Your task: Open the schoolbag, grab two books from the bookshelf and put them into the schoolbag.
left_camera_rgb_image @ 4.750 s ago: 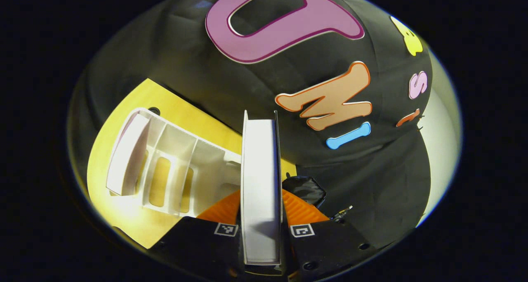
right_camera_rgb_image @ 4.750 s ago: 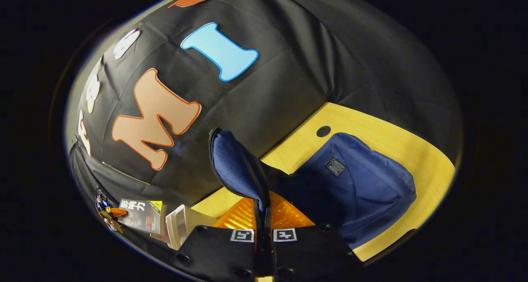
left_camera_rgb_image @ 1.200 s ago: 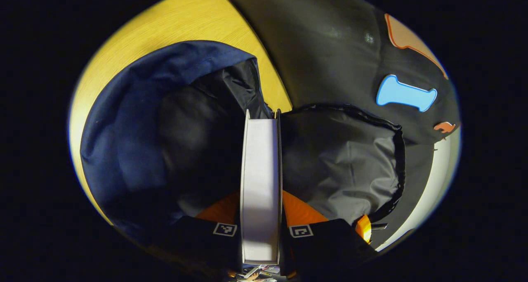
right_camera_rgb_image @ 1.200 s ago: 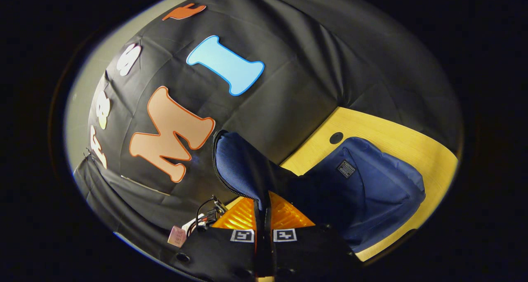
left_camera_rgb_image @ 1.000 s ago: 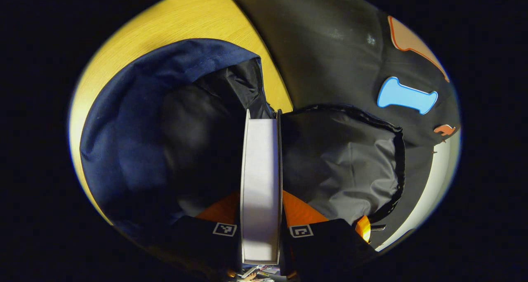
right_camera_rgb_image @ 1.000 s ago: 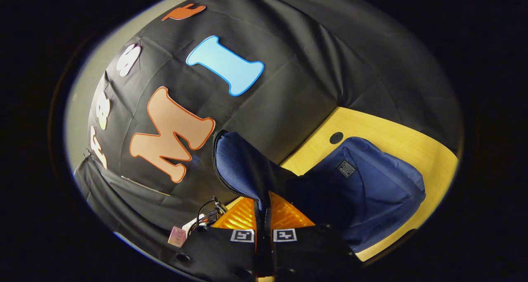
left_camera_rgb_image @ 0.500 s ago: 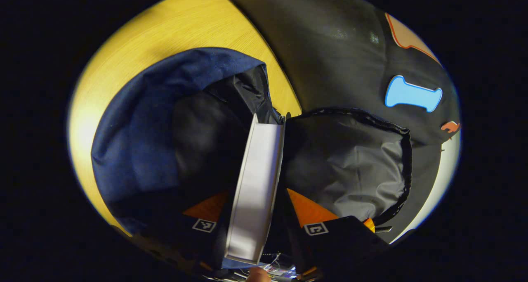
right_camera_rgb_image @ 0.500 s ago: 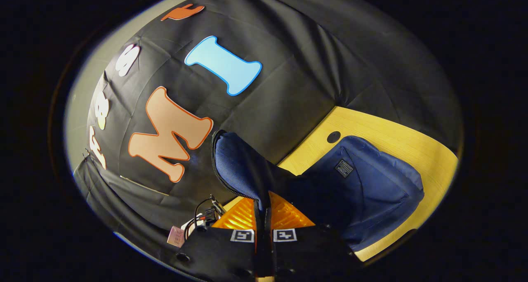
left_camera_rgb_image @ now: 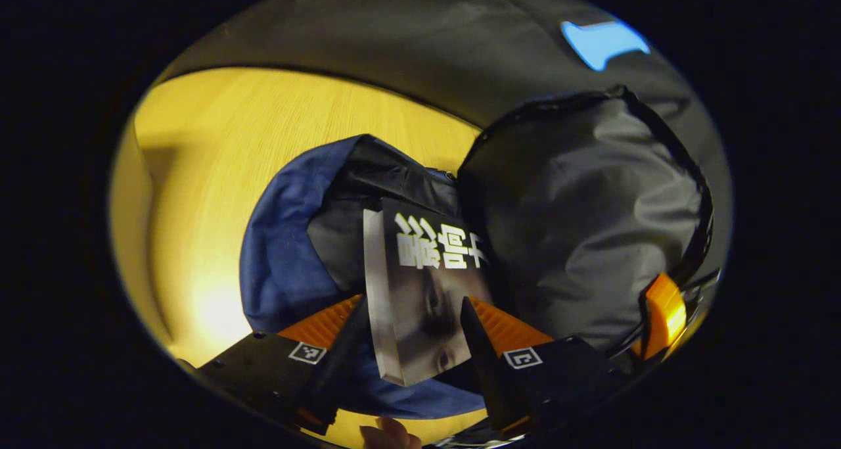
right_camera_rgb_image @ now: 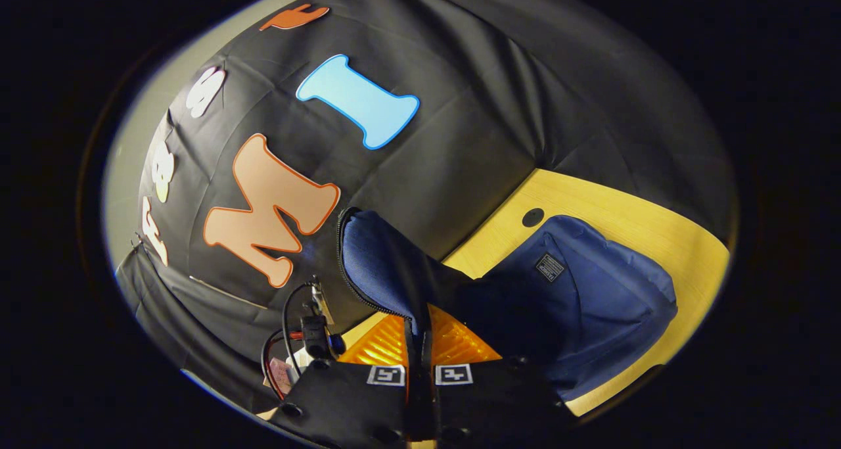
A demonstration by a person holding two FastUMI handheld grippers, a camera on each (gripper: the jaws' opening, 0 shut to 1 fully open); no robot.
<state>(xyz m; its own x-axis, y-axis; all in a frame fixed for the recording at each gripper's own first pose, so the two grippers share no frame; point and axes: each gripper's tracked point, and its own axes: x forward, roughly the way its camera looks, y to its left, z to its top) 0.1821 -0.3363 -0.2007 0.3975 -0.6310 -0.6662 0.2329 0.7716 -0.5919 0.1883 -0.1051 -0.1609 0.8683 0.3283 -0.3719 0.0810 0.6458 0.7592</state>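
At frame centre, your left gripper (left_camera_rgb_image: 410, 317), jaws spread and empty, straddles the dark-covered paperback book (left_camera_rgb_image: 427, 291), which lies lengthwise into the navy fabric schoolbag (left_camera_rgb_image: 282, 258).

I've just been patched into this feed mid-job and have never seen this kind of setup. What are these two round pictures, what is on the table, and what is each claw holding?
No robot here: a person holds a two-finger claw in each hand, and a fisheye camera rides on each, looking along its fingers.

In the left gripper view, the left claw stands open. A book lies between its spread fingers, partly inside the open schoolbag, which rests on the yellow table. Whether a finger touches the book, I cannot tell.

In the right gripper view, the right claw is shut on the schoolbag flap, holding it up so that the mouth is open. The bag's blue body lies on the table beyond.
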